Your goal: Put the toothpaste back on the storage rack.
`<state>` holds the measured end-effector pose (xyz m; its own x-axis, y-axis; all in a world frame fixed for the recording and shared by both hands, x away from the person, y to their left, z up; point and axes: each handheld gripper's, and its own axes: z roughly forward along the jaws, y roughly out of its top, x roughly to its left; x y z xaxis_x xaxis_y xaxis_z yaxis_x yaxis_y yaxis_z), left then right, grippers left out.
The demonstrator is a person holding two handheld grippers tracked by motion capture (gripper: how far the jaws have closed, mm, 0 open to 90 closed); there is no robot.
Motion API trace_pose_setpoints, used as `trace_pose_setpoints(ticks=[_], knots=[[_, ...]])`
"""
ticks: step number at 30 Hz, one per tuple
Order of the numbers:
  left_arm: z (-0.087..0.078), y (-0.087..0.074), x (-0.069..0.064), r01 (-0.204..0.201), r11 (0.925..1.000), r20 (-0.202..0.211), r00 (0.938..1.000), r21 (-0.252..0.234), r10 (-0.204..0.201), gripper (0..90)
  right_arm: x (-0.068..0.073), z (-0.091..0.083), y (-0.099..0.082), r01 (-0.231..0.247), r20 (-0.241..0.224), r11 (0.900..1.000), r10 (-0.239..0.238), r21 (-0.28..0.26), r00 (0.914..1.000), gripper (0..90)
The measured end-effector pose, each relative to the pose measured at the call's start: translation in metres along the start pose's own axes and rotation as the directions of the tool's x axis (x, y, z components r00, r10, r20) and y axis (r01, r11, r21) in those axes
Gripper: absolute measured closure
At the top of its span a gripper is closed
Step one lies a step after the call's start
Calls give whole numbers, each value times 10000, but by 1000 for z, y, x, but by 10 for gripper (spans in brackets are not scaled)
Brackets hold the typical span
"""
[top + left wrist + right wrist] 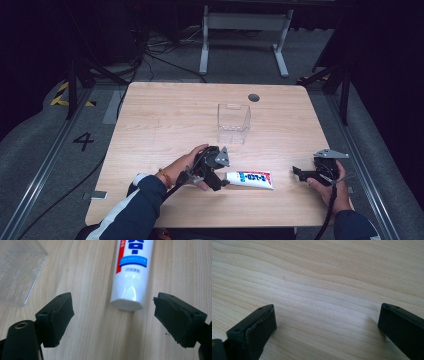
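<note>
Between spread left gripper (113, 315) jaws, toothpaste tube (130, 277) cropped at top, right gripper (325, 325) spread

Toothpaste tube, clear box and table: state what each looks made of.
Toothpaste tube: likely glossy plastic, with shiny highlights on its white skin.
Clear box: probably hard transparent plastic; the table shows through.
Table: pale wood or wood-look laminate, matte grain lines.

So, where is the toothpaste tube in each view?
High view: toothpaste tube lies low centre, just right of the left gripper.
Left gripper view: top centre, cap end between the open jaws.
Right gripper view: not in it.
Shared landmark: clear box, top left.
</note>
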<state>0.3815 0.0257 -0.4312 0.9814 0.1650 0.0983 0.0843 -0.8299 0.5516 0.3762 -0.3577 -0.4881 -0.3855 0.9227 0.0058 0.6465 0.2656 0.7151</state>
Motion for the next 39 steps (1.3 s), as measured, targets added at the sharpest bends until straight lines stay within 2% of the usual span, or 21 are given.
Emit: trace_pose_setpoints(ticks=[2, 6, 9, 12, 15, 16, 18, 24, 30, 32, 37, 39], knots=[[7, 9, -1, -198, 9998, 177, 9996, 83, 197, 160, 0, 0, 0, -2, 1, 10000, 2, -1, 10000, 17], [13, 17, -1, -203, 9998, 387, 9990, 77, 200, 162, 0, 0, 0, -36, 5, 10000, 36, 15, 10000, 17], [21, 31, -2, -562, 9978, 486, 9973, 362, 544, 162, 0, 0, 0, -34, 5, 10000, 34, 18, 10000, 17], [26, 35, -3, -665, 9969, 651, 9959, 432, 636, 170, 0, -1, 0, -37, 1, 10000, 37, 20, 10000, 17], [35, 42, -5, -883, 9935, 938, 9923, 715, 815, 169, 0, -1, 0, -34, 2, 10000, 34, 19, 10000, 17], [40, 46, -6, -1030, 9904, 1004, 9905, 924, 936, 174, 0, -1, 0, -35, 0, 10000, 35, 17, 10000, 17], [44, 47, -7, -1037, 9903, 1048, 9901, 925, 939, 176, 1, -1, 0, -35, -1, 10000, 35, 19, 10000, 17], [59, 58, -10, -1330, 9807, 1318, 9847, 1435, 1142, 193, 1, -1, 0, -31, -3, 10000, 31, 19, 10000, 17], [68, 67, -10, -1407, 9764, 1410, 9829, 1637, 1180, 206, 1, -1, 0, -30, -4, 10000, 30, 18, 10000, 17], [72, 69, -9, -1493, 9718, 1457, 9816, 1826, 1234, 211, 1, -1, 0, -33, -5, 10000, 33, 19, 10000, 17], [76, 74, -6, -1386, 9738, 1573, 9813, 1803, 1105, 209, 1, -1, 0, -31, -5, 10000, 31, 20, 10000, 17], [79, 77, -4, -1215, 9754, 1764, 9803, 1839, 888, 212, 0, -1, 0, -29, -5, 10000, 29, 19, 10000, 17]])
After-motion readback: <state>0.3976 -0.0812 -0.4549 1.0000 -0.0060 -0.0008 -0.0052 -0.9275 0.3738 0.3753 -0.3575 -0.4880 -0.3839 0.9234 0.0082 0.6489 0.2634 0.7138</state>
